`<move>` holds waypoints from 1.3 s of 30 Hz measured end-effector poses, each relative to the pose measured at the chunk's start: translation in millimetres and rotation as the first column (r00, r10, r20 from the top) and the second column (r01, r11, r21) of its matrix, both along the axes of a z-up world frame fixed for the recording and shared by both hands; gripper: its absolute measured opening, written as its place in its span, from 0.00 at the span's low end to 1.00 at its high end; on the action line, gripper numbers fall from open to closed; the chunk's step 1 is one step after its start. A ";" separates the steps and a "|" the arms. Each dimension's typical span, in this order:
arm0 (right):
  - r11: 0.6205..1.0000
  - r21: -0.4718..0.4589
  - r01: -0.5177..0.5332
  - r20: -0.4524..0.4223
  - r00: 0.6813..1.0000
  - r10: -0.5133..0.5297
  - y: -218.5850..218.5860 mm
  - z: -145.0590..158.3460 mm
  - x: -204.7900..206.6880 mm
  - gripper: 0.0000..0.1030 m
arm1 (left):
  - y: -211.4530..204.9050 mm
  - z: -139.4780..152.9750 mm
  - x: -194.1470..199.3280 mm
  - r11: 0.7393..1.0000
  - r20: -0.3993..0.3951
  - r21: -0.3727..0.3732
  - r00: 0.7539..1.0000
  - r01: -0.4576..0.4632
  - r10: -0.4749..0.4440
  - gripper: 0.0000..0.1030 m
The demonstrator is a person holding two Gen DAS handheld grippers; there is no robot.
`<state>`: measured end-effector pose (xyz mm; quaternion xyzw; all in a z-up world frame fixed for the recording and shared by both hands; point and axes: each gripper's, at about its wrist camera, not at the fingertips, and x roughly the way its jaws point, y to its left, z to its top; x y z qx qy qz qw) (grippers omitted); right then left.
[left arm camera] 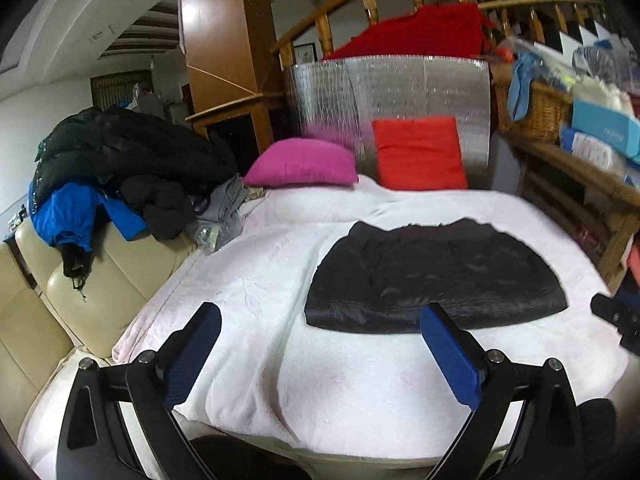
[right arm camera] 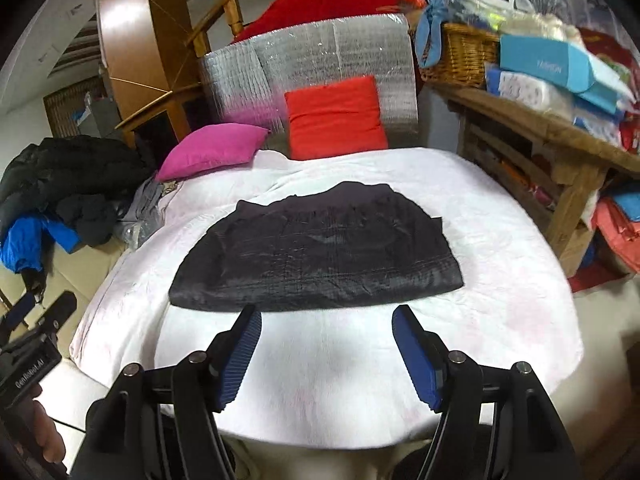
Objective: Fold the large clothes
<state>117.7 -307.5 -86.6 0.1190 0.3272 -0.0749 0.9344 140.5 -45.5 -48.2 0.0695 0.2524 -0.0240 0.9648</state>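
Observation:
A black garment (left arm camera: 432,276) lies flat in a folded, dome-like shape on the white blanket (left arm camera: 260,280); it also shows in the right wrist view (right arm camera: 316,252). My left gripper (left arm camera: 320,312) is open and empty, held above the blanket just short of the garment's near edge, toward its left side. My right gripper (right arm camera: 326,312) is open and empty, just short of the garment's near hem. The right gripper's tip shows at the right edge of the left wrist view (left arm camera: 616,316); the left gripper shows at the left edge of the right wrist view (right arm camera: 36,332).
A pile of dark and blue clothes (left arm camera: 112,172) lies on the cream sofa (left arm camera: 92,292) at left. A magenta pillow (left arm camera: 304,162) and a red pillow (left arm camera: 418,154) lean against a silver foil board (left arm camera: 392,88). A cluttered wooden shelf (right arm camera: 540,132) with a wicker basket (right arm camera: 460,56) stands right.

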 end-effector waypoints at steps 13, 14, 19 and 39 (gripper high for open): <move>0.999 -0.038 -0.013 0.050 0.999 0.014 35.4 50.6 -72.3 0.70 | 12.1 43.4 -66.9 0.998 0.081 -0.058 0.997 -0.004 0.009 0.97; 0.999 -0.040 -0.013 0.052 0.999 0.015 37.2 52.2 -75.0 0.70 | 13.3 44.7 -67.4 0.998 0.082 -0.059 0.997 -0.007 0.012 0.97; 1.000 -0.019 -0.012 0.071 0.997 0.013 38.2 57.2 -82.6 0.70 | 14.7 51.6 -76.4 0.998 0.106 -0.058 0.994 -0.029 0.035 0.98; 1.000 -0.012 -0.013 0.081 0.997 0.014 37.9 60.0 -86.1 0.70 | 3.3 62.0 -93.8 1.000 0.158 -0.021 0.987 -0.017 0.020 0.98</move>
